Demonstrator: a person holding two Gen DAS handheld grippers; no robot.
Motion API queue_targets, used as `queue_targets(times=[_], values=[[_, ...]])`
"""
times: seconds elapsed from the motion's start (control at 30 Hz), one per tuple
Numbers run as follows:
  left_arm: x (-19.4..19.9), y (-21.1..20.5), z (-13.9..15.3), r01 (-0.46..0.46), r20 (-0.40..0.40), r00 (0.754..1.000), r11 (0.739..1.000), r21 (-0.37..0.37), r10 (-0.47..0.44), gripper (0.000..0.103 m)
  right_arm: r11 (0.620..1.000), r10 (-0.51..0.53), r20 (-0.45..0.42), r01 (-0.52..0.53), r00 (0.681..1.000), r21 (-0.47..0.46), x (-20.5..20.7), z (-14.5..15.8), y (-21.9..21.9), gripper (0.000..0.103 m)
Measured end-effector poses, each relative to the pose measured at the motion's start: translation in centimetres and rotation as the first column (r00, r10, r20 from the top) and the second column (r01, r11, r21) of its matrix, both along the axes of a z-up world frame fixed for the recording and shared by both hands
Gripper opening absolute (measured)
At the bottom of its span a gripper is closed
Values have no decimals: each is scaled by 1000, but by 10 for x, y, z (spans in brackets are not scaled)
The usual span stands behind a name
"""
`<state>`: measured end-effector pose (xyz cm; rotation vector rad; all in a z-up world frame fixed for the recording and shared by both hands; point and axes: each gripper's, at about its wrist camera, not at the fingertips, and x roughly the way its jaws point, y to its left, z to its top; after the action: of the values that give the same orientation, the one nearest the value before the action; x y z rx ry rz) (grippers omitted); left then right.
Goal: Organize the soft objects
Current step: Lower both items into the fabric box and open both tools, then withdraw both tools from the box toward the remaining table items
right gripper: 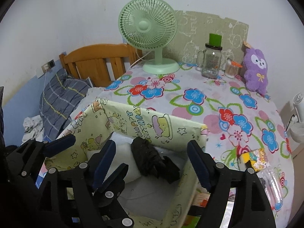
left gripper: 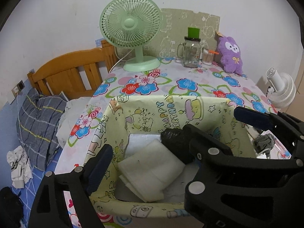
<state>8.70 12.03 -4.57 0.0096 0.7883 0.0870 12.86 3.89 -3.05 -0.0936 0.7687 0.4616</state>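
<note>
The left gripper [right gripper: 89, 153] is hanging with jaws spread over the yellow cartoon-print box [right gripper: 161, 131], gripping nothing. The black cloth bundle [right gripper: 153, 163] is lying inside on 1 white folded cloth [left gripper: 152, 168]. The right gripper [right gripper: 152, 165] is gaping above it.

A green desk fan [left gripper: 131, 32] is stood at the back edge of the flowered tablecloth [left gripper: 190, 87]. Right of the fan, a glass mug jar [left gripper: 191, 52] with a green lid, a cotton swab tub [left gripper: 207, 57] and a purple plush toy [left gripper: 230, 55] are lined up. Left of the fan, a wooden headboard [left gripper: 72, 70] and a checked pillow [left gripper: 39, 121] are seen.
</note>
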Motion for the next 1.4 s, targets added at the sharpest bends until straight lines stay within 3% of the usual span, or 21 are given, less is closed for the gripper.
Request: queue_targets(times=[0.73, 1.4], values=[[-35, -42, 37, 45, 143, 989, 999, 6, -46, 93, 996, -91, 131, 86, 987, 40, -44, 41, -51, 97], [-60, -95, 43, 131, 154, 980, 990, -45, -123, 93, 986, -165, 157, 159, 974, 51, -76, 49, -106, 101]])
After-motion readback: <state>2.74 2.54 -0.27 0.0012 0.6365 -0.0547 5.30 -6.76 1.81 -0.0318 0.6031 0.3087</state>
